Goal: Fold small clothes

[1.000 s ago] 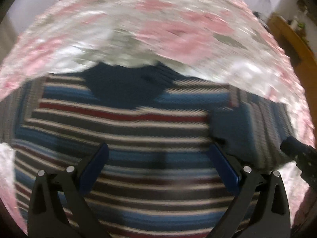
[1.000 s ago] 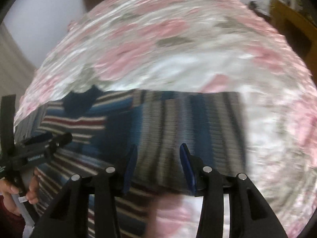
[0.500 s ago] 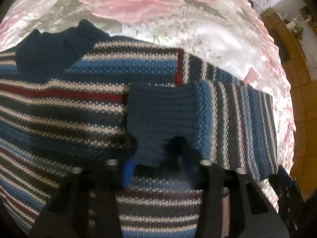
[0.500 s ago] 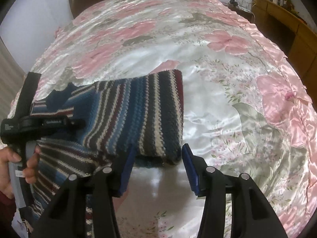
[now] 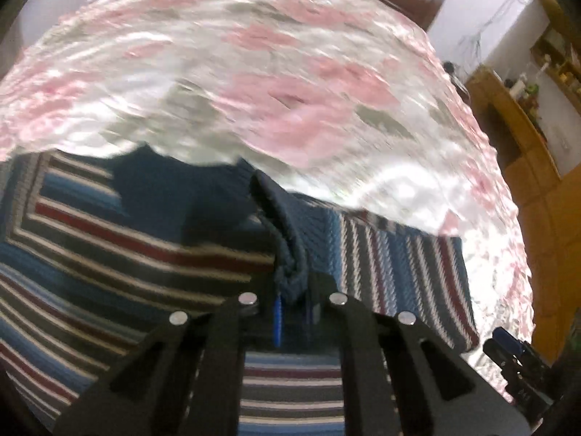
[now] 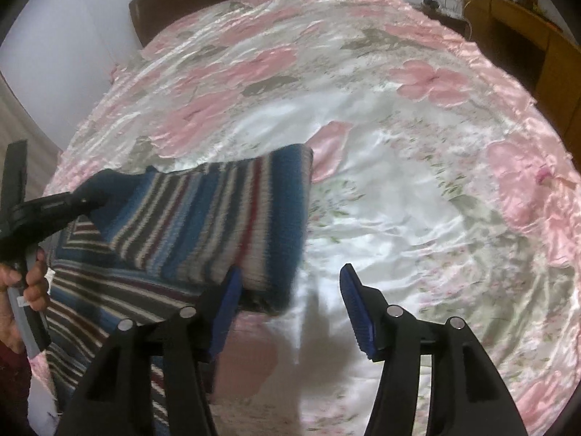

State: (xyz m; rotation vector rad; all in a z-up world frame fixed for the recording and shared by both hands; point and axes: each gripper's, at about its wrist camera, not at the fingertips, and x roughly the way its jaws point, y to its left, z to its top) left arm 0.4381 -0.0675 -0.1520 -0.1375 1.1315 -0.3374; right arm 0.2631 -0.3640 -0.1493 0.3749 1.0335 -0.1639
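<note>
Now the left gripper (image 5: pixel 292 309) is clenched on the dark blue cuff (image 5: pixel 290 265) of the striped sweater (image 5: pixel 109 254), which lies on the floral bedspread (image 6: pixel 399 181). Further right, the right gripper (image 6: pixel 290 303) is spread wide beside the folded sleeve (image 6: pixel 225 225).

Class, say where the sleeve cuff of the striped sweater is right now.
In the left wrist view the dark blue cuff is pinched in the left gripper, low centre, lifted over the sweater body on the bedspread.
</note>
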